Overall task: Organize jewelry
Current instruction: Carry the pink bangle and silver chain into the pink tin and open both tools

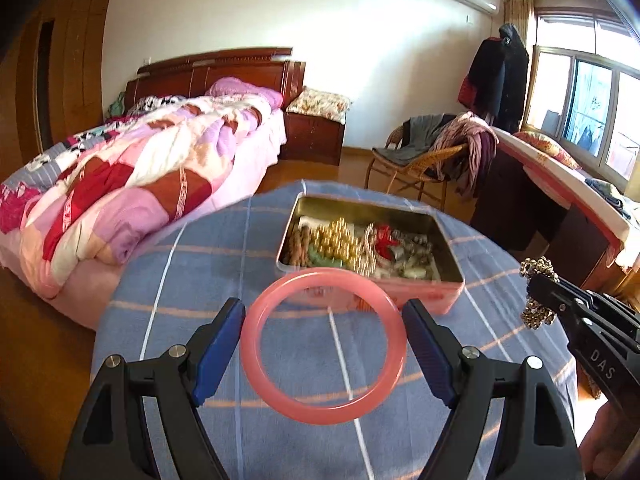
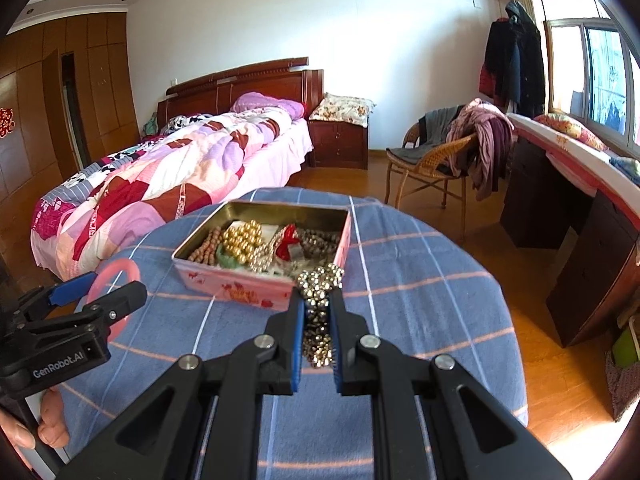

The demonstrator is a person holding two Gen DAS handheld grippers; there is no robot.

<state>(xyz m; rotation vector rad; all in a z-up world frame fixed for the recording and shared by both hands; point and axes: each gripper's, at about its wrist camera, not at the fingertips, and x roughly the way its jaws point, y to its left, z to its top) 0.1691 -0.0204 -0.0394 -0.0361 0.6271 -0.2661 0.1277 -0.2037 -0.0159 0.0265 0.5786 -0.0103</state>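
Left wrist view: a pink bangle (image 1: pixel 323 350) is held across its width between the blue pads of the left gripper (image 1: pixel 323 344), above the blue checked cloth (image 1: pixel 192 264). Just beyond it, an open pink tin (image 1: pixel 372 294) is seen, filled with gold beads (image 1: pixel 338 238) and other jewelry. To the right, a cluster of small metallic beads (image 2: pixel 318 312) is clamped in the right gripper (image 2: pixel 317 320), near the tin's closest corner. Farther off, a bed (image 1: pixel 132 184) is visible.

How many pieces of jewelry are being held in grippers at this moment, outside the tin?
2. The pink bangle sits between the left gripper fingers, above the blue cloth. The metallic bead strand is pinched in the right gripper, near the tin. Others lie inside it.
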